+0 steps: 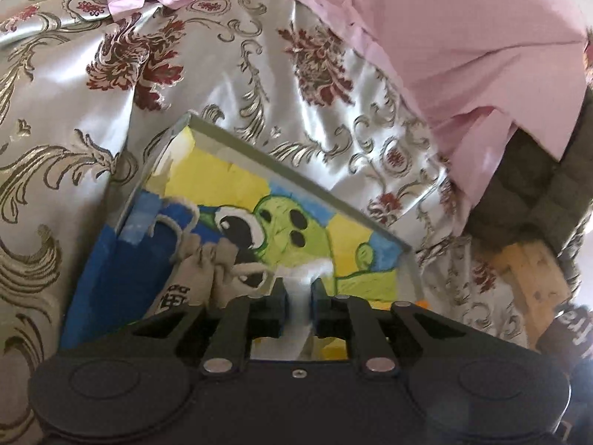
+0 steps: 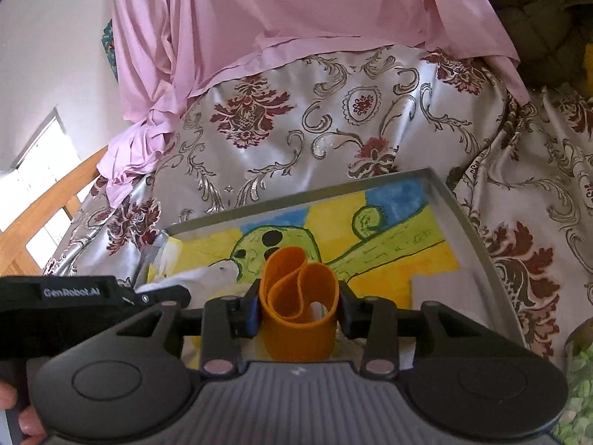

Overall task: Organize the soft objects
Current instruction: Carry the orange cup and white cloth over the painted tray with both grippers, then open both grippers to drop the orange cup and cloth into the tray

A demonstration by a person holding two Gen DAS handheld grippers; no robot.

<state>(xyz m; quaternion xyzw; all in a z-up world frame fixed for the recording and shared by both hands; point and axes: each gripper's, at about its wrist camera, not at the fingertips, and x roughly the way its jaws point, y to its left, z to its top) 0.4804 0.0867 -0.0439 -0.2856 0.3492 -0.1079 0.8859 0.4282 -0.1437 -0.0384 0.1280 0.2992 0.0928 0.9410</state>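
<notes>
Nearest in the left wrist view, the left gripper (image 1: 299, 289) is being held clenched on a strip of white cloth (image 1: 301, 319), which is being pinched between the two dark fingers and is running down toward the gripper body. Just left of those fingers, a small beige drawstring pouch (image 1: 202, 267) with dark printed characters is being seen lying inside a grey-rimmed tray (image 1: 296, 159). The tray floor is being covered by a painted sheet showing a green cartoon figure (image 1: 285, 230) on yellow and blue.

In the right wrist view, the right gripper (image 2: 298, 296) is being held grasping a folded orange rubbery band (image 2: 298, 296); the band is being squeezed into a loop between the pads, its lower part reaching down toward the gripper body. It is being held over the near part of the same tray (image 2: 463, 215). To the left, the other gripper's black body (image 2: 74, 296) is being seen, with the white cloth (image 2: 207, 278) lying beside it on the tray. A fingertip of the person (image 2: 26, 422) is showing at the near left edge.

Beyond the tray, a shiny silver fabric with dark red floral patterns (image 2: 333, 126) is being spread beneath and around it. Farthest away, a pink cloth (image 2: 296, 11) is being draped over the far side of that fabric. A dark olive knitted item (image 1: 548, 185) is being glimpsed at the right.
</notes>
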